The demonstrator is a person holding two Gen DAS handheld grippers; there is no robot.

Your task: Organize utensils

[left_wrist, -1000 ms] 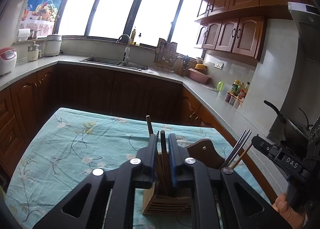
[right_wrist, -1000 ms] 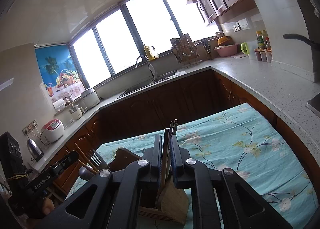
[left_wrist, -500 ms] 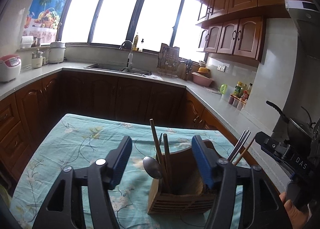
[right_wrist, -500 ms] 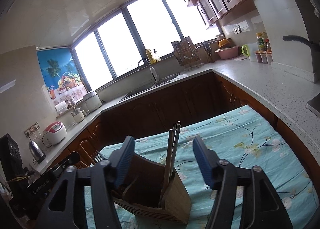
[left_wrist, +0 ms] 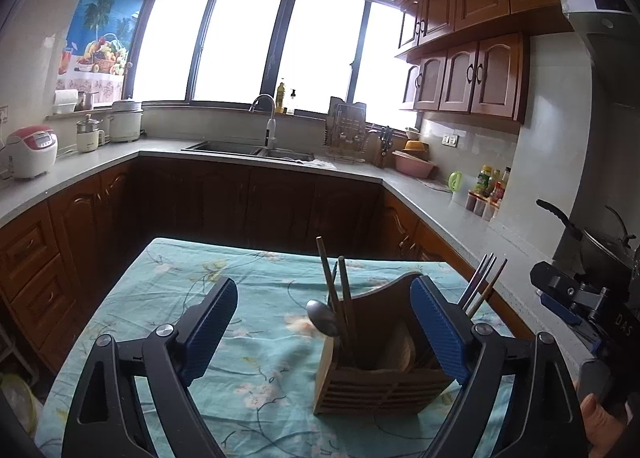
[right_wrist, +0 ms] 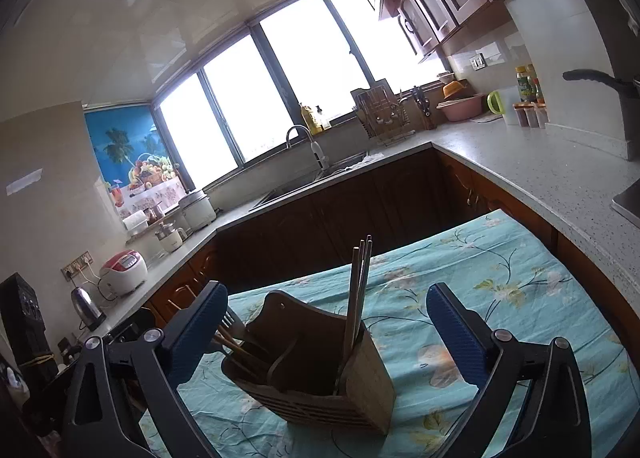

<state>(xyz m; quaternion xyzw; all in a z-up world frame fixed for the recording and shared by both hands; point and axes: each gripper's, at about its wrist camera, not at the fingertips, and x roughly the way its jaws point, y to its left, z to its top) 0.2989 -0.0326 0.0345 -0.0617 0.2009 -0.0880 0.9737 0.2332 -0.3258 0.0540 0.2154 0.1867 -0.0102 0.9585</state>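
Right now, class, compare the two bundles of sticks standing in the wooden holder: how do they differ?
1. In the left wrist view, the left bundle stands near the wooden holder's left end, beside a spoon; the right bundle stands at its right end.
2. The left bundle looks dark brown; the right bundle looks greyer and leans rightward more.
Both rest loose, ends up, ungripped.

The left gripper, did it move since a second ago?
Yes. The left gripper was shut on the chopsticks; now it is open and pulled back from the wooden holder.
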